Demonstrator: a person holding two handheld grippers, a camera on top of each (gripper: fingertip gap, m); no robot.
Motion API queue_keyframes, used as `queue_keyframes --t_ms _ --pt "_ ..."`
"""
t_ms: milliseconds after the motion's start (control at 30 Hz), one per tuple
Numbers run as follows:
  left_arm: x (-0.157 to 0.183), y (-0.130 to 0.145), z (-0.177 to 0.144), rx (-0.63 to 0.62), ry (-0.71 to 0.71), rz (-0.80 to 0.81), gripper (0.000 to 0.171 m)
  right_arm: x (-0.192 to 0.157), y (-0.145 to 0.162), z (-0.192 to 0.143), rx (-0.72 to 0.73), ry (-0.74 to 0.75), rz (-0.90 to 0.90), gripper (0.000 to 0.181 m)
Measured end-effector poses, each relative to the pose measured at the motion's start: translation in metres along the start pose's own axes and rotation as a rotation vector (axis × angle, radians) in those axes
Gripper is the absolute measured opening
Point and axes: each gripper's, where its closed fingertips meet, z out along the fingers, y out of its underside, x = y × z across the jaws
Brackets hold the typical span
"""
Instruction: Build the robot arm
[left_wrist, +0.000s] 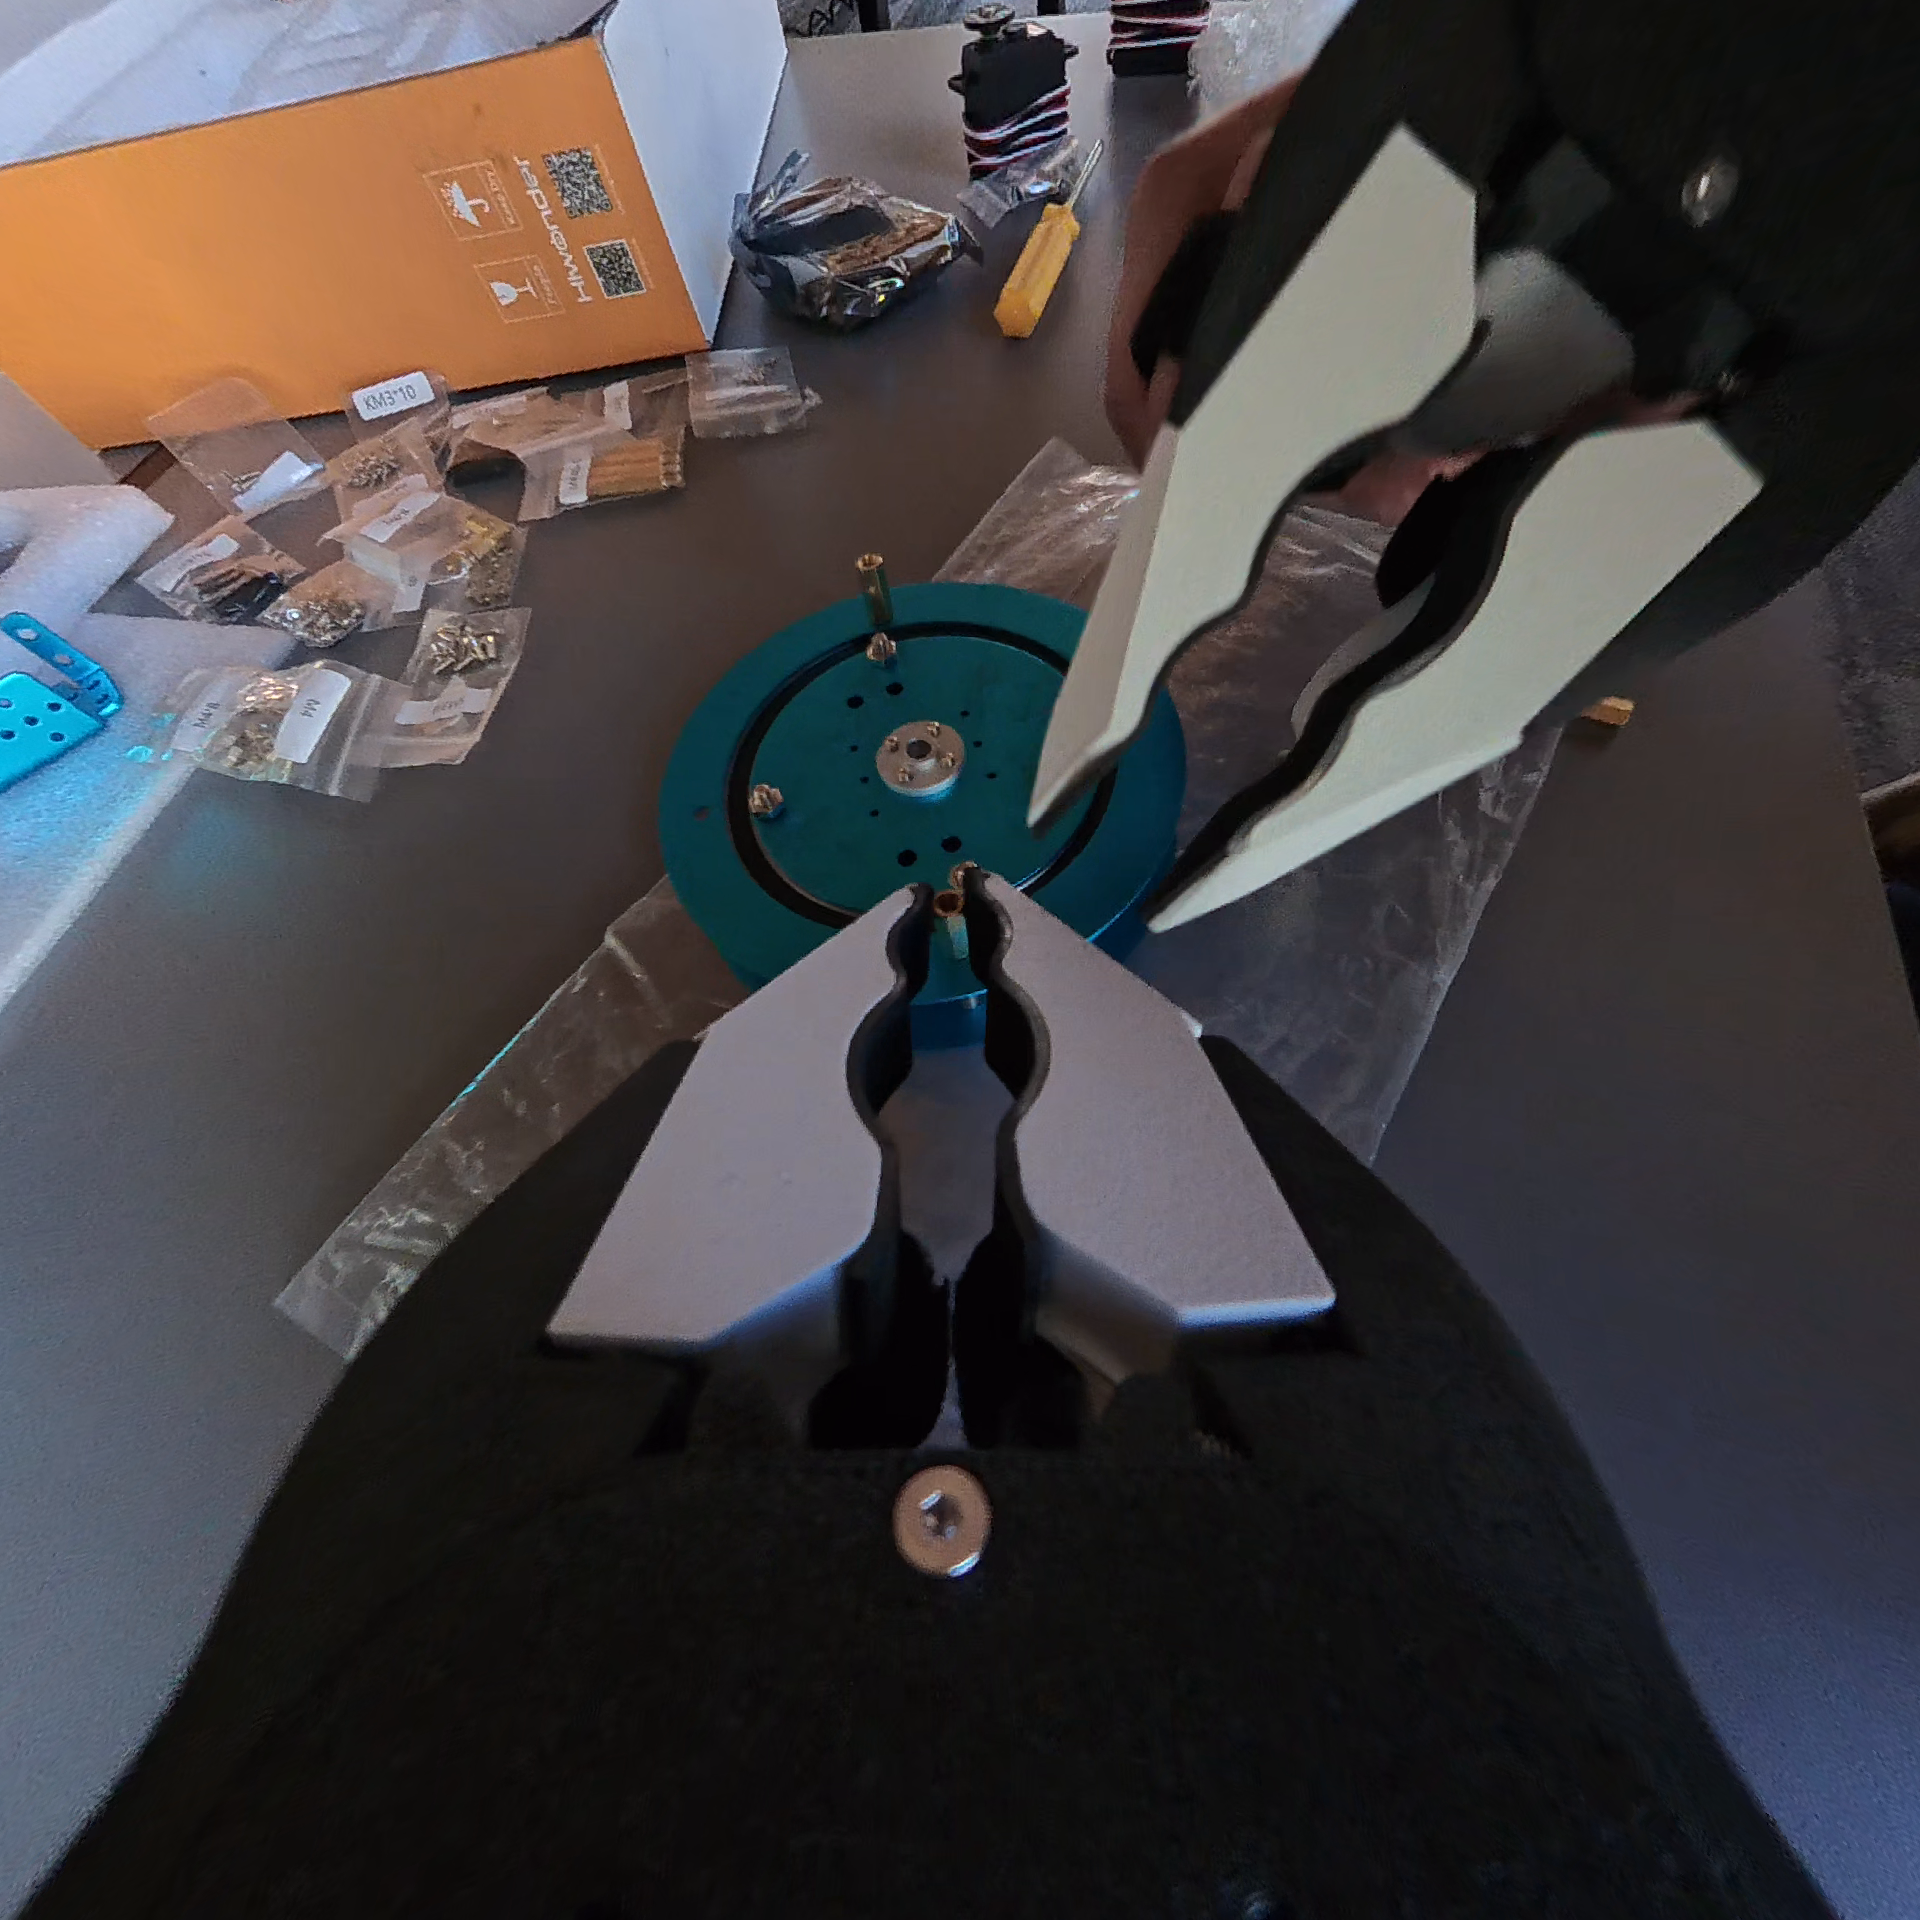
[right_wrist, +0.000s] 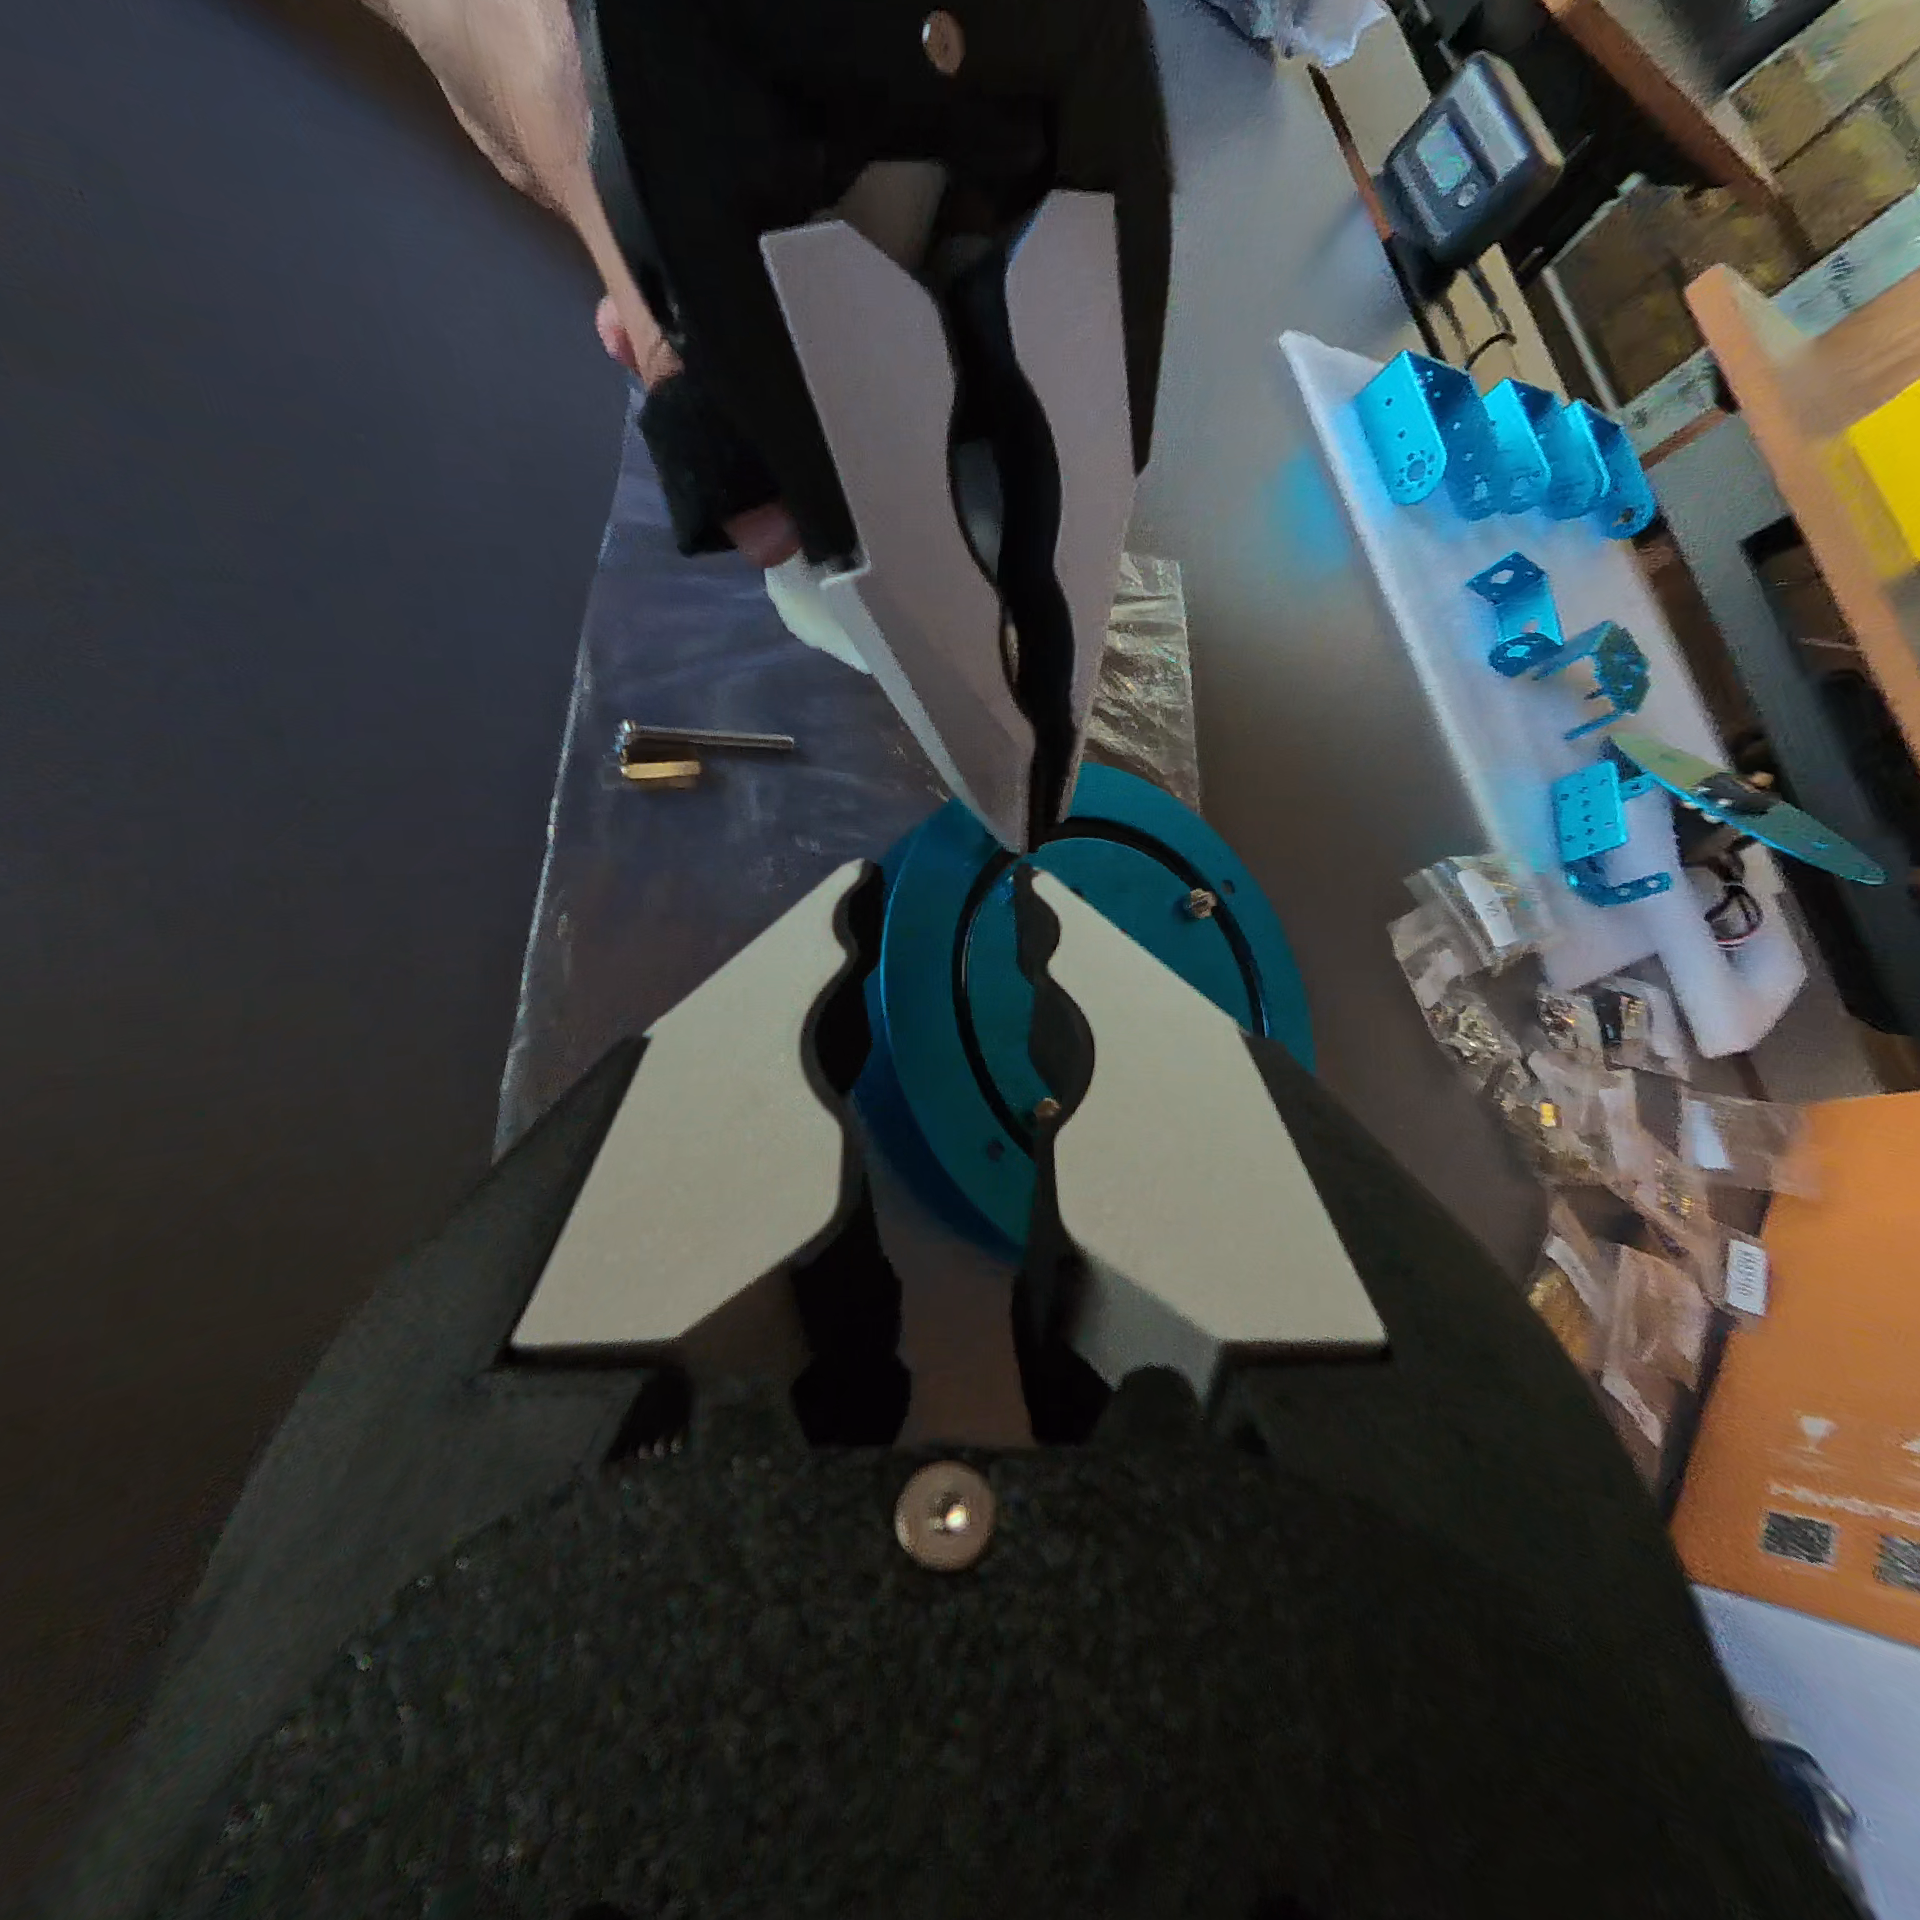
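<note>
An orange box (left_wrist: 312, 239) and small bags of screws (left_wrist: 312, 623) lie at the left of a grey table (left_wrist: 260, 1039). At centre, a round blue disc (left_wrist: 831, 810) rests on clear plastic. The left gripper (left_wrist: 945, 888) is nearly closed, pinching an upright brass standoff (left_wrist: 948, 912) at the disc's near edge. To the right, the right gripper (left_wrist: 1096, 873) hangs partly open and empty over the disc's rim.
</note>
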Motion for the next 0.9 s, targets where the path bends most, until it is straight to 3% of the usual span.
queue_keyframes --t_ms 167,367,567,733,900 --pt "0.002 0.000 0.000 0.006 0.025 -0.013 0.004 -0.009 0.009 0.011 -0.086 0.051 -0.029 0.020" --pt "0.006 0.001 -0.003 0.007 0.090 0.023 0.005 -0.002 0.017 0.009 -0.147 0.200 -0.209 0.010" --pt "0.017 0.003 -0.005 -0.053 0.258 0.191 0.005 -0.004 0.019 0.004 -0.126 0.115 -0.130 0.011" --pt "0.025 0.006 -0.009 -0.175 0.494 0.314 0.005 -0.009 0.018 0.002 -0.103 0.069 -0.093 0.011" --pt "0.022 0.003 -0.009 -0.243 0.594 0.295 0.007 -0.007 0.025 -0.007 -0.095 0.075 -0.100 0.011"
